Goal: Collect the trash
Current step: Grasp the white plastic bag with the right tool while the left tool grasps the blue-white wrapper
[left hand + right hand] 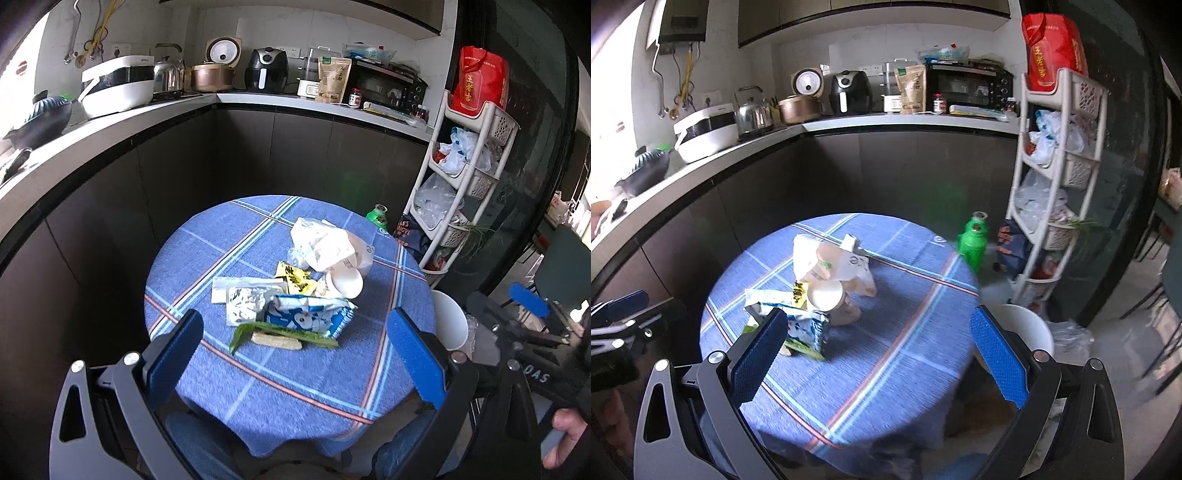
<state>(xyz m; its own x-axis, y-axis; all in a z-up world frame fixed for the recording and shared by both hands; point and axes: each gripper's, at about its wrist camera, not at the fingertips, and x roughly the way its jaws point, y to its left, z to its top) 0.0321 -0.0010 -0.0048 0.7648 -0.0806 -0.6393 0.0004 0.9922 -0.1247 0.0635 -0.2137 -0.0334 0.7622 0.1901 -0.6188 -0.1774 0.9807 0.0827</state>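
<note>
A pile of trash lies on a round table with a blue plaid cloth (258, 373): a blue and white snack bag (310, 318), a green wrapper (284, 332), a silver packet (243, 302), a yellow packet (295, 278), a tipped paper cup (347, 282) and a white crumpled bag (325, 243). My left gripper (295, 354) is open and empty, above the table's near edge. My right gripper (882, 354) is open and empty, just right of the pile; the cup (825, 295) and snack bag (807, 328) show there. A white bin (448, 321) stands right of the table.
A kitchen counter (258, 101) with appliances runs behind the table. A green bottle (973, 240) stands on the floor beyond the table. A white basket rack (465, 177) with plastic bags stands to the right. The white bin also shows in the right wrist view (1030, 325).
</note>
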